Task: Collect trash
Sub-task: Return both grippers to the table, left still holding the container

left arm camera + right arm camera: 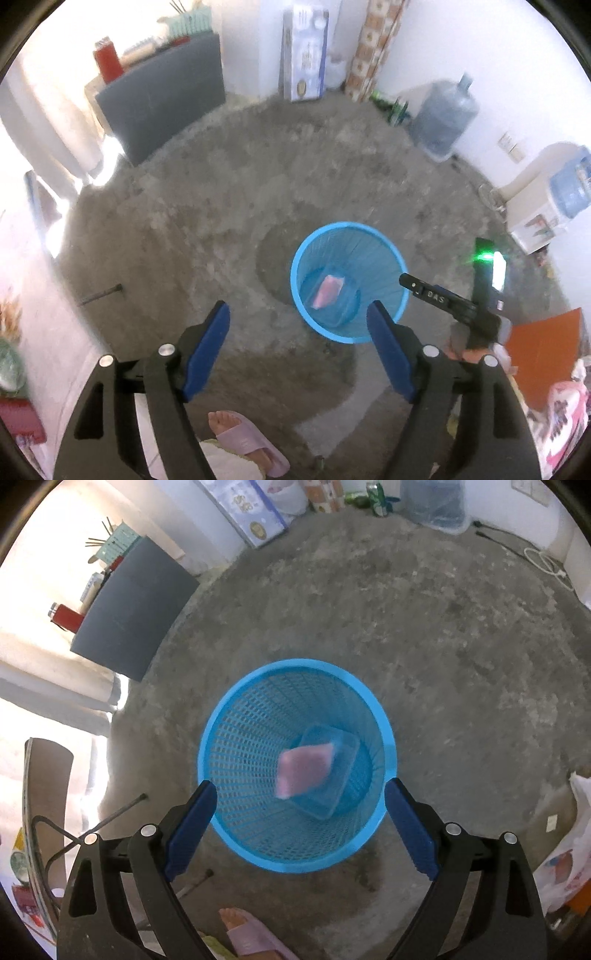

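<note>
Fingers of both grippers (297,314) (301,794) wide apart, empty, above blue basket (221,716) with pink packet (303,771) inside.

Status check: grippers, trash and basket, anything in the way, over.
Both grippers open, left gripper, right gripper. Pink packet and clear tray in blue basket. Nothing blocking.

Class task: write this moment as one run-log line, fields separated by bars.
left hand-held gripper: open, empty | right hand-held gripper: open, empty, over basket | basket: holds clear tray, pink packet
</note>
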A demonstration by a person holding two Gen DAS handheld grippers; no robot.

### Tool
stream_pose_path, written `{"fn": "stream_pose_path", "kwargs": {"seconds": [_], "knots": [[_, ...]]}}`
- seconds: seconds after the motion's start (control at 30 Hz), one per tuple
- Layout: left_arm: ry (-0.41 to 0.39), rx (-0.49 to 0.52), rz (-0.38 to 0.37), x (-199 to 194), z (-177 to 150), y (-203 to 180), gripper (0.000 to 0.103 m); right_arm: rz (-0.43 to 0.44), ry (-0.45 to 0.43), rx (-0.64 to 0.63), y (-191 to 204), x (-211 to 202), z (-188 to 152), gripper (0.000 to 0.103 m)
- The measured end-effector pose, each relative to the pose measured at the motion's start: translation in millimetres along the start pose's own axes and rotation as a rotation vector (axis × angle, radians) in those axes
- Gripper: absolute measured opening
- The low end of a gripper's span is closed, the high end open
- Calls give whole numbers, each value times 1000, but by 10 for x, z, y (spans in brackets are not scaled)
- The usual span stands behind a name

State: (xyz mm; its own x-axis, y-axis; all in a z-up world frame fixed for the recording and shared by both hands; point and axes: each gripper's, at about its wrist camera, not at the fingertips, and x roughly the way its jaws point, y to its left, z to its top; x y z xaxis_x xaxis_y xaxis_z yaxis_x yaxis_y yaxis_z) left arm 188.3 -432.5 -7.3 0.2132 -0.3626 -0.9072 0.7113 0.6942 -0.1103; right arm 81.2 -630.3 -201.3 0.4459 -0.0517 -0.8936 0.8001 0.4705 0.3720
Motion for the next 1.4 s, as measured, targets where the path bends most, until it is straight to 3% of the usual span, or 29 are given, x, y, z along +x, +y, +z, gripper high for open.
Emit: {"fn": "stream_pose_path", "kwargs": {"seconds": [0.3, 0.47, 0.57, 0.7, 0.9, 1.0, 1.2, 1.4], "knots": [[-176, -111, -72, -1100, -907, 676, 82, 47, -95, -70, 248, -684, -354, 88], [-369, -209, 40, -1676, -1573, 1130, 89, 90, -188, -156, 587, -1244, -648, 92], [-444, -308, 112, -1917, -2013, 1427, 90, 102, -252, -235, 867, -1551, -851, 95], [-452, -426, 170, -2068, -2529, 1760, 91, 69, -319, -386, 1344, -1796, -1146, 95], [-447, -492, 210, -2225, -3047, 2067, 95, 59, -407, -609, 2129, -2017, -1654, 95], [-503, -540, 242, -2398, -3324, 2226, 97, 53, -438, -700, 2475, -2036, -1906, 95], [-566, -603, 276, -2541, -3677, 2448, 97, 115, -403, -863, 3035, -1995, -2333, 95], [-586, -581, 302, -2533, -3819, 2560, 97, 184, -390, -952, 3323, -1959, -2600, 95]]}}
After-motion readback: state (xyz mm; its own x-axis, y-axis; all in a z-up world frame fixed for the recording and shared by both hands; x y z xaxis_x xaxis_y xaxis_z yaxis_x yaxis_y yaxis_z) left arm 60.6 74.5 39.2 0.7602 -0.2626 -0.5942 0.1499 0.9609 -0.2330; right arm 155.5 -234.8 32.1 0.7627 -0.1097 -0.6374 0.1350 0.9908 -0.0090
